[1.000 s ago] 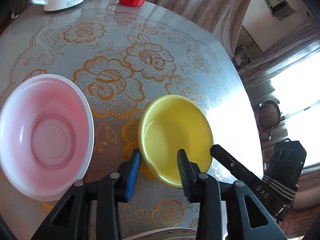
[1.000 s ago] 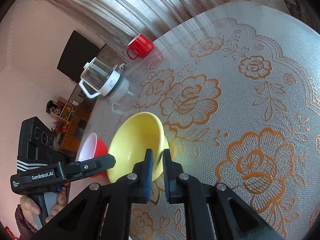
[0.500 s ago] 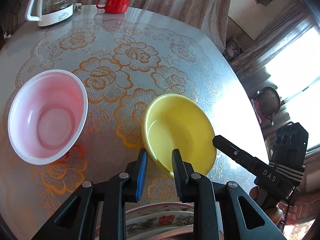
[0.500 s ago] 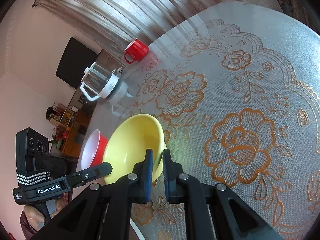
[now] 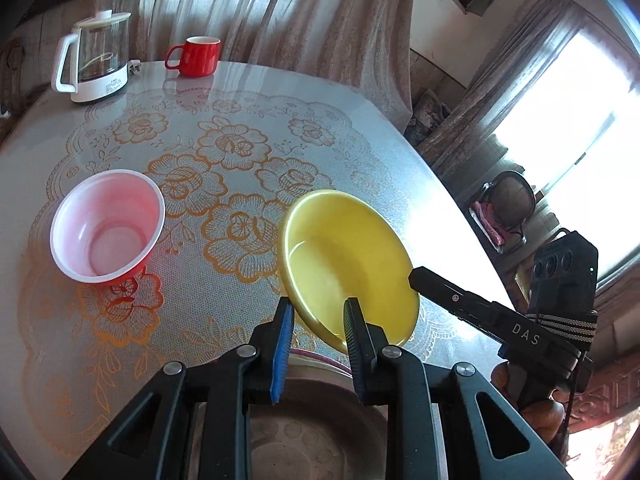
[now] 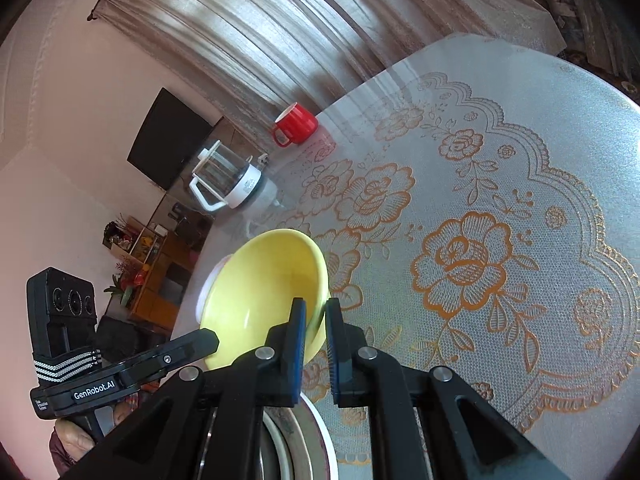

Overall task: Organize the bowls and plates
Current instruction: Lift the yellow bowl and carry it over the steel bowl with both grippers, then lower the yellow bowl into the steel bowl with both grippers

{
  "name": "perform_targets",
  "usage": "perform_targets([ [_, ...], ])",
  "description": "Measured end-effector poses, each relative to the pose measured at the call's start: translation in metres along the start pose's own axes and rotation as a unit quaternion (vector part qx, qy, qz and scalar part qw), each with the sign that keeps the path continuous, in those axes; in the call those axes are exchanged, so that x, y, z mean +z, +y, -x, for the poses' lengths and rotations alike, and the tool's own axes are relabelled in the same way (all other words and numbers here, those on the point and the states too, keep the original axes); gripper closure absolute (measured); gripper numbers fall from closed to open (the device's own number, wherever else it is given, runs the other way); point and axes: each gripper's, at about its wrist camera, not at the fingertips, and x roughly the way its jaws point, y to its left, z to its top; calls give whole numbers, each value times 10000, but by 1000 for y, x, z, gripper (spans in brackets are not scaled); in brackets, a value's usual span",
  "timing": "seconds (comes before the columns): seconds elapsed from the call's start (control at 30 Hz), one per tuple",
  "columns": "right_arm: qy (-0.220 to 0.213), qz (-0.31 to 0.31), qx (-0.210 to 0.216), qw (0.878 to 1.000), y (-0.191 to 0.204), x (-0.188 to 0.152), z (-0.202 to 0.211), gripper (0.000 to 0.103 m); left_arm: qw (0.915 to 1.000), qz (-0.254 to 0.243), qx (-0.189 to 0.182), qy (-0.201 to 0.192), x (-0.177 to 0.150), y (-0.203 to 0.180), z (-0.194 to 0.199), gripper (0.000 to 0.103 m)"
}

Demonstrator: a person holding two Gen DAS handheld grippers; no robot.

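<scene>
A yellow bowl [image 5: 348, 264] is held tilted above the table, over the edge of a stack of plates [image 5: 316, 432]. My left gripper [image 5: 318, 316] is shut on its near rim, one finger inside and one outside. My right gripper [image 6: 316, 316] is shut on the opposite rim of the yellow bowl [image 6: 264, 292]. A pink bowl [image 5: 106, 226] stands upright on the table to the left, apart from both grippers. The stack of plates [image 6: 300, 440] lies right below the grippers, mostly hidden by them.
A red mug [image 5: 198, 56] and a glass kettle [image 5: 96, 64] stand at the table's far edge by the curtain. The round table [image 5: 224, 148] has a lace-pattern cover; its right edge drops off beside the yellow bowl. A chair [image 5: 508, 208] stands beyond it.
Both grippers have lifted the yellow bowl off the table and drawn it back toward me, over the plate stack. The pink bowl has stayed in place.
</scene>
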Motion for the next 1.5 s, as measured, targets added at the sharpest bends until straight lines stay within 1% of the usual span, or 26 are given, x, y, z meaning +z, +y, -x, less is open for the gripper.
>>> perform_targets([
  [0.13, -138, 73, 103, 9998, 12, -7, 16, 94, 9994, -213, 80, -251, -13, -12, 23, 78],
  [0.2, -214, 138, 141, 9996, 20, -11, 24, 94, 9991, -273, 57, -328, -20, -15, 32, 78],
  [0.33, -309, 218, 271, 9989, 32, -20, 39, 94, 9990, -171, -84, -414, -34, -9, 45, 78],
  [0.47, -290, 389, 268, 9985, 46, -30, 45, 94, 9987, -84, -149, -490, -50, -5, 57, 78],
  [0.73, -107, 518, 353, 9980, 62, -52, 45, 94, 9982, 128, -242, -530, -80, 6, 77, 78],
  [0.83, -12, 610, 326, 9976, 68, -60, 43, 94, 9981, 167, -264, -526, -92, 10, 82, 78],
  [1.03, 199, 908, 111, 9956, 81, -83, 38, 94, 9983, 297, -294, -406, -119, 24, 84, 78],
  [1.2, 449, 964, 26, 9943, 81, -98, 32, 94, 9980, 451, -359, -277, -137, 34, 81, 78],
  [1.3, 556, 1020, -83, 9932, 79, -106, 28, 94, 9980, 446, -379, -239, -144, 35, 79, 78],
  [1.5, 750, 1040, -317, 9912, 77, -113, 18, 94, 9980, 535, -289, -148, -148, 40, 71, 78],
])
